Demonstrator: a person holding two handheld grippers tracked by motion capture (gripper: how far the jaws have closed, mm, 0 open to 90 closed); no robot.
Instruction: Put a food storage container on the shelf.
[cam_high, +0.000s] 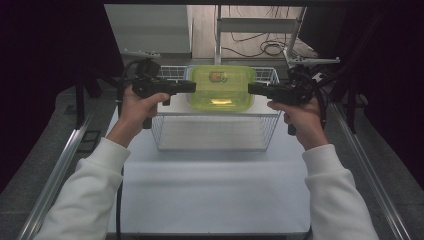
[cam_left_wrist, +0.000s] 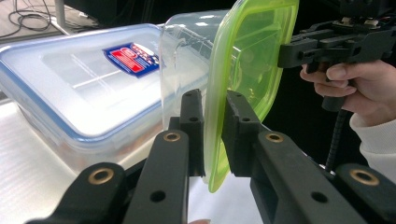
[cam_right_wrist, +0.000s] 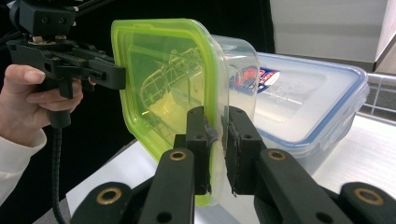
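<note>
We count two grippers: left (cam_high: 191, 87) and right (cam_high: 251, 88) each clamp opposite rims of one green-lidded tub (cam_high: 221, 87), held above the basket (cam_high: 215, 131). The gripper views add one blue-rimmed box (cam_left_wrist: 84, 88).

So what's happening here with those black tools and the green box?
A person holds a hand-held gripper in each hand. The left hand-held gripper and the right hand-held gripper each clamp an opposite edge of a clear container with a green lid, holding it up above a white wire basket. A larger blue-rimmed lidded box sits close behind it.
</note>
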